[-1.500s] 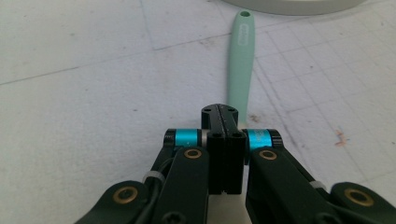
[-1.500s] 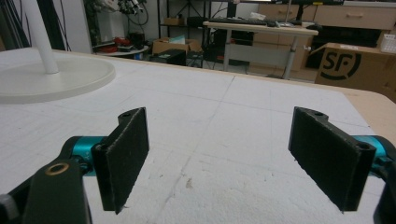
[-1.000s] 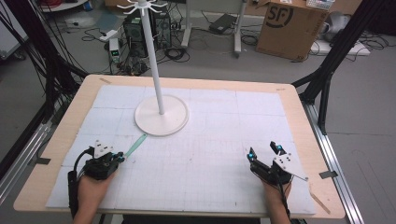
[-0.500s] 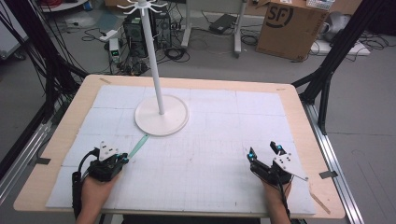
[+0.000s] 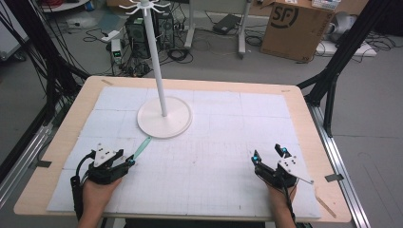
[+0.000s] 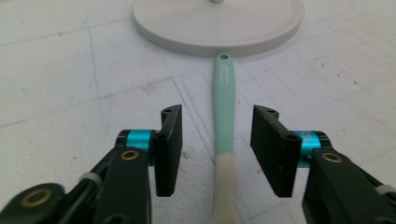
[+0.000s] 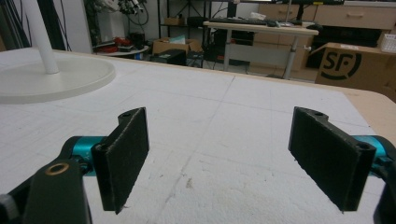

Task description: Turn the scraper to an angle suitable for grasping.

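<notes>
A slim utensil (image 5: 141,148) with a teal handle and a cream lower part lies flat on the white mat, its holed end pointing at the stand's round base (image 5: 178,121). My left gripper (image 5: 129,162) sits low over it at the front left. In the left gripper view the utensil (image 6: 223,107) runs between the two jaws of the left gripper (image 6: 217,121). The jaws have just been opening, and a gap shows on each side of the handle. My right gripper (image 5: 269,153) rests at the front right, wide open with nothing inside; the right gripper view shows the right gripper (image 7: 219,126) facing bare mat.
A tall white stand (image 5: 157,61) with hooks on top rises from the round base (image 6: 219,21) at the mat's middle back. The gridded white mat (image 5: 228,137) covers a wooden table (image 5: 304,109). Black frame posts flank the table; a cardboard box (image 5: 290,26) and cables lie on the floor beyond.
The left gripper's jaws have spread apart from the utensil's handle, and the utensil lies where it was. The right gripper has kept still.
</notes>
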